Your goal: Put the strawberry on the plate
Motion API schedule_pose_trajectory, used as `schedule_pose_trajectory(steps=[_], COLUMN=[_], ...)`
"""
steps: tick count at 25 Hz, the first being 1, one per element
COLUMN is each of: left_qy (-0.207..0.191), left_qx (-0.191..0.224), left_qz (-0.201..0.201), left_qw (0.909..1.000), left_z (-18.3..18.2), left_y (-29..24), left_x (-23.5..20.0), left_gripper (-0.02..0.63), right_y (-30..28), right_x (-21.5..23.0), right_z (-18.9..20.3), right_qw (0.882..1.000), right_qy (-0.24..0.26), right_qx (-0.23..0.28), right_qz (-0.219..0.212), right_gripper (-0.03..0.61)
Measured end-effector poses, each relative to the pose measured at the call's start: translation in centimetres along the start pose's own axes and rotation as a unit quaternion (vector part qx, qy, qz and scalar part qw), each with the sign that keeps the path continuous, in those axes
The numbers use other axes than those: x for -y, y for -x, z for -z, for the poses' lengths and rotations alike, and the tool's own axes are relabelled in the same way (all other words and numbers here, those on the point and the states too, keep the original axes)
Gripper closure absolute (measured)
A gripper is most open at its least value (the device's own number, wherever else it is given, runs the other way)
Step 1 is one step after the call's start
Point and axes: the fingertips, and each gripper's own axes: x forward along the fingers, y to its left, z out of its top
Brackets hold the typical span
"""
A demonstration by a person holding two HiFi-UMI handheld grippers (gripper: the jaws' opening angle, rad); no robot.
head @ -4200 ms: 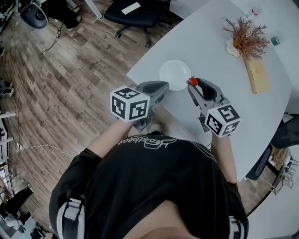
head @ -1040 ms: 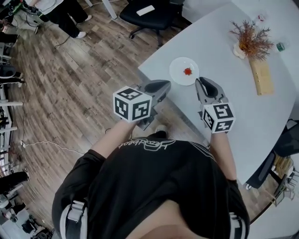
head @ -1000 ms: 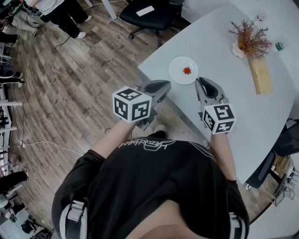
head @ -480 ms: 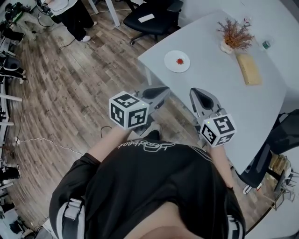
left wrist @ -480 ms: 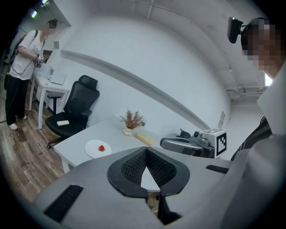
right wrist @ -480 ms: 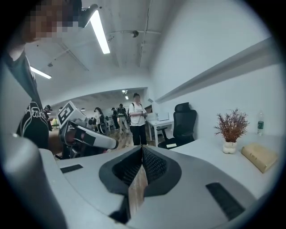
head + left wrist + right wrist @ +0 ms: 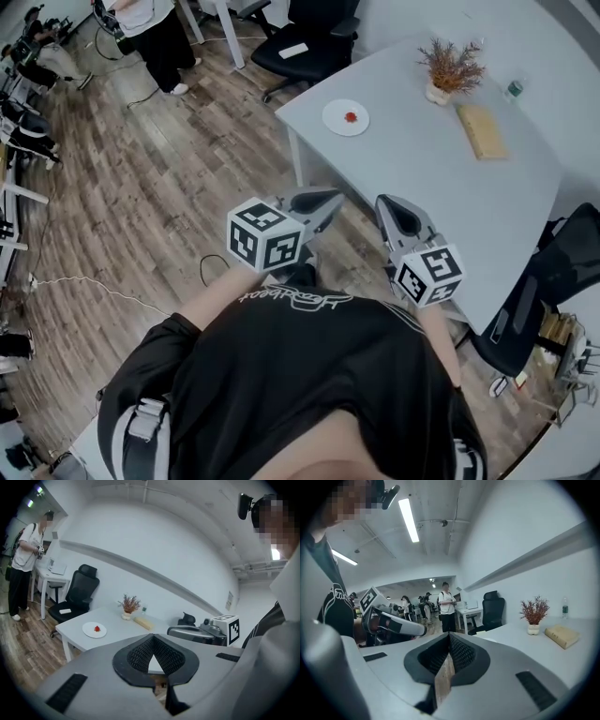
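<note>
The red strawberry [image 7: 351, 117] lies in the middle of the small white plate [image 7: 337, 120], near the table's far left corner. The left gripper view shows the same strawberry [image 7: 97, 628] and plate [image 7: 89, 630] well ahead of the jaws. Both grippers hang over the floor, in front of the person's chest and clear of the table. My left gripper [image 7: 334, 198] is shut with nothing in it. Beside it, my right gripper [image 7: 383, 204] is also shut and empty, pads together [image 7: 450, 638]. From the left gripper's [image 7: 153, 639] camera, the right gripper [image 7: 197, 633] sits off to the right.
On the grey table [image 7: 422, 173] stand a dried plant in a pot [image 7: 450, 70], a wooden block [image 7: 481, 131] and a small bottle [image 7: 513, 89]. Black office chairs [image 7: 309, 33] [image 7: 539, 281] stand at the far and right sides. A person [image 7: 155, 28] stands at top left.
The strawberry, earlier in the right gripper beside the plate, now lies on the plate. Over the last second the person has backed away, so both grippers are farther from the table.
</note>
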Motion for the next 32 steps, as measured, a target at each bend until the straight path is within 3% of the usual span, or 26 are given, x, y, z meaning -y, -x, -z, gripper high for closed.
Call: schedule_pose_trajectory(steps=[13, 32], left_qy=[-0.008, -0.014], left_qx=[0.015, 0.021], left_qz=[-0.013, -0.017], left_qw=[0.9998, 0.9995], left_z=[1.5, 0.9], left_y=[2.6, 3.1], left_x=[4.1, 4.7], left_gripper=[0.606, 0.606], right_y=[3.7, 4.5], right_x=[-3.3, -3.4], right_z=[0.6, 0.2], right_qw=[1.000, 1.000], right_qy=[0.013, 0.017], right_qx=[0.003, 0.006], right_qz=[-0.017, -0.015], right_gripper=[0.571, 0.571])
